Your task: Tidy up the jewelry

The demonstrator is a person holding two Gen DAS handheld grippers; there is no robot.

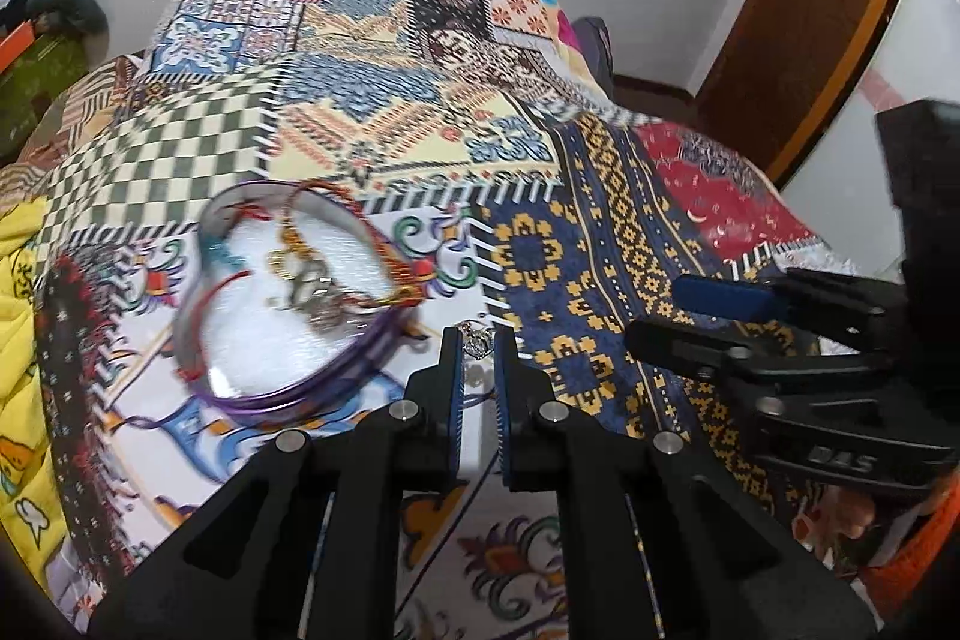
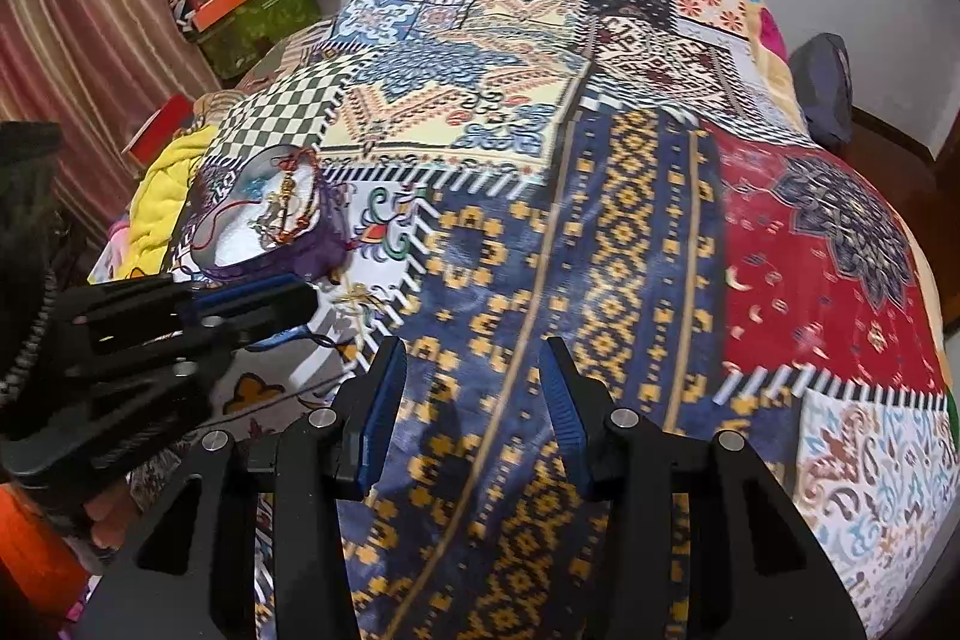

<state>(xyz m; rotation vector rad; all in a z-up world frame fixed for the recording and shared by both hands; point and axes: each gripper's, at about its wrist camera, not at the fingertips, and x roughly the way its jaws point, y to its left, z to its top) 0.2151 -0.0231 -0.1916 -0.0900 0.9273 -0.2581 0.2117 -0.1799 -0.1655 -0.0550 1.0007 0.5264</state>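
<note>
A heart-shaped box (image 1: 282,334) with a purple rim and white lining sits on the patchwork bedspread (image 1: 384,124). It holds red and gold bracelets and a silver piece (image 1: 312,286). My left gripper (image 1: 477,337) is shut on a small silver jewelry piece (image 1: 476,340), just right of the box and above the bedspread. My right gripper (image 2: 474,358) is open and empty over the blue and gold patch (image 2: 600,232). The box also shows in the right wrist view (image 2: 270,220), with the left gripper (image 2: 300,295) in front of it.
A yellow blanket (image 1: 18,292) lies at the bed's left edge. Bags and boxes (image 2: 252,4) pile up by the striped curtain (image 2: 90,10). A wooden door (image 1: 828,4) stands at the right. A grey pillow (image 2: 828,82) lies at the far right of the bed.
</note>
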